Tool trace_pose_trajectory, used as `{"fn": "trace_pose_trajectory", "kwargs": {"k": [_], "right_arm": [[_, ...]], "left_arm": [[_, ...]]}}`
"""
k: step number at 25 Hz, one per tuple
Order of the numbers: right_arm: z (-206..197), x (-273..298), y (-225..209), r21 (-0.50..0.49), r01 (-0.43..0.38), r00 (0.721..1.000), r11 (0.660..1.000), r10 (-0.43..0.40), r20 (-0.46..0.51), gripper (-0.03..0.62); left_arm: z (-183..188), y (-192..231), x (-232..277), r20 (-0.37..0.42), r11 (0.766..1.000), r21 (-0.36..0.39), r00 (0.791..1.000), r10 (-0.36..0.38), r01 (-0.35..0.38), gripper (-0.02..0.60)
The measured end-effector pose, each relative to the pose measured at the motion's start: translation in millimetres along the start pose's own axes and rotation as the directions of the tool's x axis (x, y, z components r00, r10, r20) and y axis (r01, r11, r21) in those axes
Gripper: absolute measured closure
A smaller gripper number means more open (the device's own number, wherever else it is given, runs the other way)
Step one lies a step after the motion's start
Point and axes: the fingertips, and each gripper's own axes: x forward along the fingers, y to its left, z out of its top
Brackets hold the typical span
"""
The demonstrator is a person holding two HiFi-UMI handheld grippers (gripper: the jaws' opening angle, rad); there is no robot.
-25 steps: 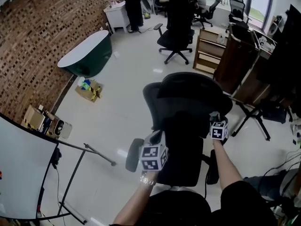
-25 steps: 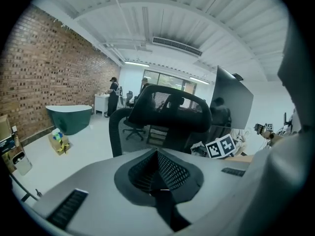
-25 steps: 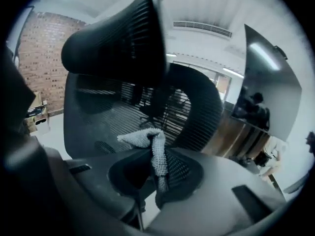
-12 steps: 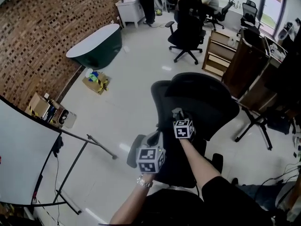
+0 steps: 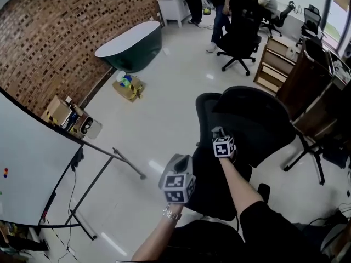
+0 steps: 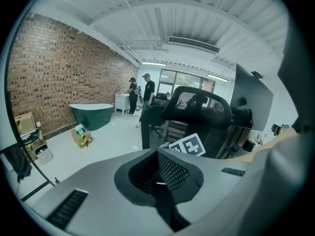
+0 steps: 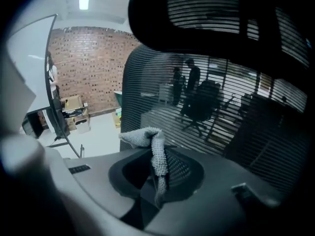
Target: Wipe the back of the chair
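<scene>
Chair back (image 5: 258, 119) faces the right gripper (image 5: 219, 132), fingers clamped on a cloth (image 7: 147, 136); left gripper (image 5: 179, 164) holds fingers together.

Chair (image 5: 258, 119) base hidden; cloth (image 7: 147, 134) perhaps touching it; unclear.

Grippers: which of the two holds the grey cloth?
The right gripper: a grey knitted cloth is pinched in its jaws before the black mesh chair back. The left gripper is shut on nothing.
</scene>
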Motion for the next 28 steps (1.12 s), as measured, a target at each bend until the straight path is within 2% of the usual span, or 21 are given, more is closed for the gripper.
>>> {"fn": "trace_pose_trajectory", "kwargs": {"k": [3, 5, 8, 11, 13, 16, 18, 21, 23, 25, 26, 28], "right_arm": [[-48.2, -9.6, -56.0, 0.03, 0.059, 0.998, 0.998, -0.059, -0.024, 0.543], [-83.7, -24.8, -104.9, 0.069, 0.133, 0.99, 0.989, -0.129, -0.05, 0.543], [-132.0, -59.5, -176.2, 0.104, 0.284, 0.954, 0.953, -0.269, -0.136, 0.543], [-152.2, -86.7, -214.1, 0.128, 0.359, 0.926, 0.924, -0.335, -0.175, 0.543], [-159.3, -95.3, -220.1, 0.158, 0.378, 0.918, 0.912, -0.347, -0.193, 0.543], [-163.9, -90.5, -194.7, 0.221, 0.361, 0.927, 0.906, -0.321, -0.195, 0.543], [-146.0, -75.2, -154.4, 0.232, 0.292, 0.954, 0.928, -0.265, -0.143, 0.543], [-100.2, -37.8, -75.0, 0.187, 0.135, 0.991, 0.973, -0.128, -0.047, 0.544], [-70.3, -11.6, -18.7, 0.152, 0.025, 1.0, 0.988, -0.022, -0.016, 0.544], [-40.8, 7.0, 31.4, 0.102, -0.079, 0.997, 0.992, 0.079, 0.002, 0.543], [-27.6, 11.2, 47.6, 0.074, -0.111, 0.994, 0.991, 0.111, 0.002, 0.543], [-15.0, 13.6, 53.2, 0.023, -0.1, 0.995, 0.995, 0.1, -0.028, 0.543]], "left_arm": [[-1.1, -25.1, 18.8, -0.004, 0.998, 0.003, 0.998, -0.064, 0.064, 0.578], [1.4, -46.6, 29.2, -0.004, 0.993, 0.015, 0.993, -0.12, 0.12, 0.578], [1.5, -75.2, 41.6, -0.015, 0.981, 0.02, 0.982, -0.19, 0.191, 0.578], [-1.7, -97.8, 46.8, -0.029, 0.969, 0.026, 0.969, -0.246, 0.247, 0.578], [-2.4, -105.2, 44.8, -0.036, 0.964, 0.03, 0.964, -0.264, 0.265, 0.578], [-2.9, -99.6, 39.8, -0.038, 0.967, 0.026, 0.967, -0.253, 0.254, 0.578], [-1.3, -88.6, 37.2, -0.034, 0.973, 0.031, 0.973, -0.229, 0.23, 0.578], [2.5, -66.7, 29.8, -0.021, 0.984, 0.032, 0.984, -0.177, 0.178, 0.578], [5.2, -46.6, 21.2, -0.014, 0.991, 0.028, 0.991, -0.134, 0.134, 0.578], [6.6, -24.6, 9.7, -0.012, 0.996, 0.024, 0.996, -0.085, 0.085, 0.578], [6.3, -14.3, 3.6, -0.014, 0.998, 0.022, 0.998, -0.06, 0.06, 0.578], [4.2, 2.0, -7.3, -0.016, 1.0, 0.023, 1.0, -0.018, 0.018, 0.578]]}}
